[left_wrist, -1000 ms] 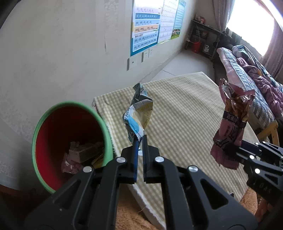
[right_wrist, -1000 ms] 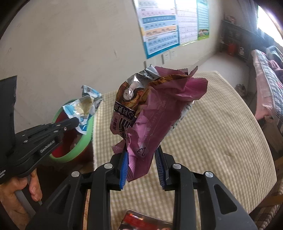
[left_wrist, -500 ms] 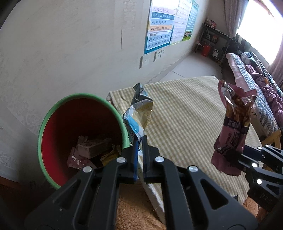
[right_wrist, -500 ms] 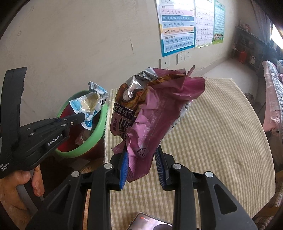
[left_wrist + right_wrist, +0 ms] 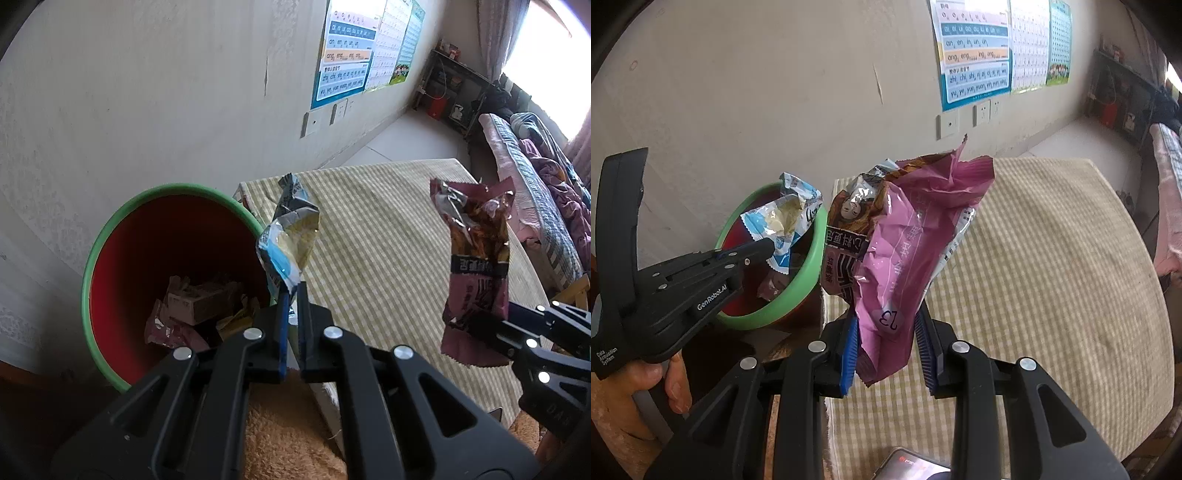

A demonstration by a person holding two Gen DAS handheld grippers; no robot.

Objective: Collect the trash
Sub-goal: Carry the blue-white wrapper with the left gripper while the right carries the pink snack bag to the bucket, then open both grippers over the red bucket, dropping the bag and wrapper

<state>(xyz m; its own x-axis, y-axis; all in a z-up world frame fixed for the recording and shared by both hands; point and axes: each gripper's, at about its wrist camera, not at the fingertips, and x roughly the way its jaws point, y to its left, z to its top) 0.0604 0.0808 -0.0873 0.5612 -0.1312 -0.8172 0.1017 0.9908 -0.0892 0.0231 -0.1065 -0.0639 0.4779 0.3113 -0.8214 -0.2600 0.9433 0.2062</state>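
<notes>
a: crinkled foil, blue and white outside, silvery with a yellowish smear inside. that is the small wrapper, torn open and twisted at the top, standing up from the left gripper, whose black jaws are pressed nearly together on its lower corner.

b: and where does it sit against the bin?

a: right at the rim. the bin is a round tub, glossy red inside with a smooth green lip, standing against the pale rough wall just beside the table's corner. in the right wrist view the wrapper hangs over the bin's mouth. down in the bottom lie crumpled packets and a small cardboard box.

b: the other one?

a: a bigger snack bag, shiny magenta plastic with a brown printed face and a zigzag-cut edge, creased and puffed. the right gripper pinches its bottom end between ribbed blue pads; the jaws stand partly apart around the bunched film. it is held above the table, to the right of the bin.

b: the table itself?

a: a rounded top under a woven yellow-and-cream checked cloth. a phone with a dark glossy screen lies at its near edge. a hand grips the left tool's handle.
</notes>
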